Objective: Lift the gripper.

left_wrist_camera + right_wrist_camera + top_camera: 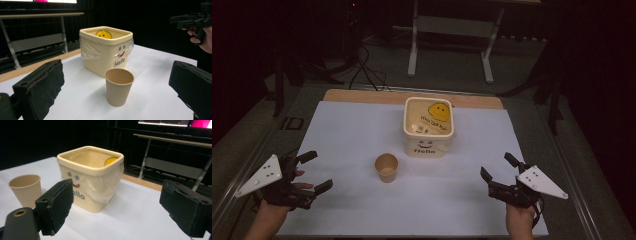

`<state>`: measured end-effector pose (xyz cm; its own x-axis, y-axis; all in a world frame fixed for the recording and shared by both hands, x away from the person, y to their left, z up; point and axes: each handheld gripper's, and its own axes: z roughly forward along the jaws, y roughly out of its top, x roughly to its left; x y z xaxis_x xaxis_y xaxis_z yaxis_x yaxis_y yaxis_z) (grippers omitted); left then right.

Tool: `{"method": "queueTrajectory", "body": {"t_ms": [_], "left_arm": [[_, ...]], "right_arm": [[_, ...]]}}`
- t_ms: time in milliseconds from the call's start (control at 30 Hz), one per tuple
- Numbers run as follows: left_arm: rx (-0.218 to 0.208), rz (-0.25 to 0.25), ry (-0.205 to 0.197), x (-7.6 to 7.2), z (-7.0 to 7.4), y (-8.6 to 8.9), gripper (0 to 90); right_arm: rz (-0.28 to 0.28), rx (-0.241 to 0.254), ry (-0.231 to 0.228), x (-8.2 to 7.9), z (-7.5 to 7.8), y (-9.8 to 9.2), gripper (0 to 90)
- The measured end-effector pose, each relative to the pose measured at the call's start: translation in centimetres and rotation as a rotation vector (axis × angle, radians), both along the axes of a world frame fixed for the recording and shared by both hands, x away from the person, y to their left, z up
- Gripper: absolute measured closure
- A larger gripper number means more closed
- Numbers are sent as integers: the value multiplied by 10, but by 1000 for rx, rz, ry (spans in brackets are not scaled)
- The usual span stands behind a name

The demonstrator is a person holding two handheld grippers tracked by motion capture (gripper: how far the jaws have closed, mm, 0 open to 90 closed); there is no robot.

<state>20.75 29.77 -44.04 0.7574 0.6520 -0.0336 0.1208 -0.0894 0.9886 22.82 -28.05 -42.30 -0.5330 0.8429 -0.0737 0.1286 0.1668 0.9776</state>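
Brown paper cup (pixel 386 167) upright, empty - just before cream "Hello" tub (pixel 429 126), apart.

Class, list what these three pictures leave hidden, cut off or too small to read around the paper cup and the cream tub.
- Cup bottom: in the left gripper view its own wall hides the inside; the high view is too dim and small.
- Tub floor: in the right gripper view the near wall and plastic liner hide it.
- "Hello": the right tool's jaw covers the first letter.
- Lettering under the yellow face: too small in the high view.
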Motion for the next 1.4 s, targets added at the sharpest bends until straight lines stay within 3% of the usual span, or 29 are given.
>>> {"method": "queueTrajectory", "body": {"t_ms": [200, 233, 333, 433, 567, 800, 1033, 1133, 1400], "left_arm": [[7, 5, 10, 1, -2, 3, 6], [19, 27, 50, 1, 0, 3, 6], [40, 23, 42, -4, 4, 3, 6], [-1, -31, 65, -4, 10, 5, 6], [1, -88, 66, -5, 23, 4, 5], [51, -141, 84, 3, 49, 3, 6], [136, -183, 93, 15, 72, -6, 6], [169, -202, 95, 20, 80, -12, 6], [207, -249, 99, 32, 94, -23, 6]], "right_arm": [[-12, 30, 10, -1, 3, -11, 115], [-12, 30, 10, -1, 3, -11, 114], [-3, 28, 12, -2, 5, -11, 114], [17, 26, 15, -2, 6, -9, 115], [26, 24, 19, -2, 6, -8, 115], [39, 30, 23, -3, 8, -8, 115], [65, 34, 32, -2, 8, -7, 115], [72, 39, 34, -2, 8, -7, 115], [83, 44, 37, -2, 8, -6, 115]]}}
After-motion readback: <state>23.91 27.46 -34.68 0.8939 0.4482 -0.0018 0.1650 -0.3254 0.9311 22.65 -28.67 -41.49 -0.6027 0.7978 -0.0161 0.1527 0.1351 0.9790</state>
